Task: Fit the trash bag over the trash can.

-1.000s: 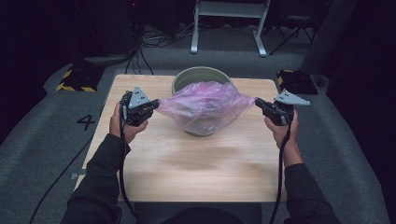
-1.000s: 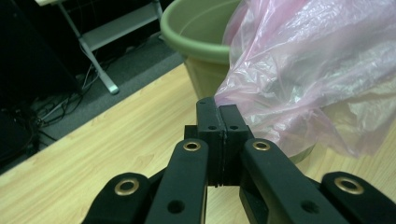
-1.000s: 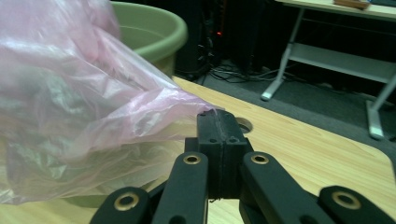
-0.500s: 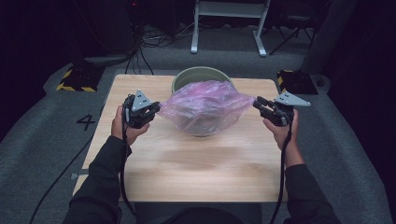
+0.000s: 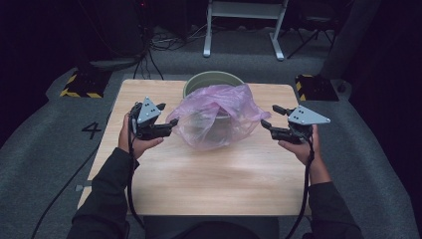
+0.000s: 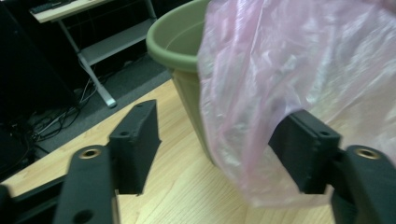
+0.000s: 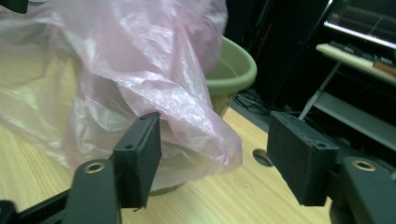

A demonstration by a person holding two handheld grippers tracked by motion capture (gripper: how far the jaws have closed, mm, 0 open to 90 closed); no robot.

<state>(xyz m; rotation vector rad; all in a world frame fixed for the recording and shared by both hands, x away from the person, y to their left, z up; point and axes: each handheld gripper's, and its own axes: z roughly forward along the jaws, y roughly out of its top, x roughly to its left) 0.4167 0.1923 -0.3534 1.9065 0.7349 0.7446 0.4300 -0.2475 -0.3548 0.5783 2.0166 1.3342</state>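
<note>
A translucent pink plastic bag (image 5: 214, 117) lies slack over a green bucket (image 5: 199, 82) at the back middle of the wooden table (image 5: 199, 179). My left gripper (image 5: 168, 118) is at the bag's left edge. Its jaws have just been opening and stand open. In the left gripper view the bag (image 6: 289, 60) hangs loose between them, draped in front of the right jaw, beside the bucket (image 6: 173, 42). My right gripper (image 5: 268, 116) is just off the bag's right edge, its jaws also just opened. In the right gripper view a loose corner of the bag (image 7: 140, 60) sags between them.
The table is ringed by grey carpet with a painted "4" (image 5: 92, 130) at the left. Yellow-and-black striped blocks (image 5: 79, 84) sit at both far corners. A white metal stand (image 5: 244, 25) is behind the table. A small hole (image 7: 262, 157) shows in the tabletop near the bucket.
Both grippers have opened and let go of the bag's stretched edges. The bag has slackened and drooped back over the bucket. The right gripper has drawn slightly away to the right.
</note>
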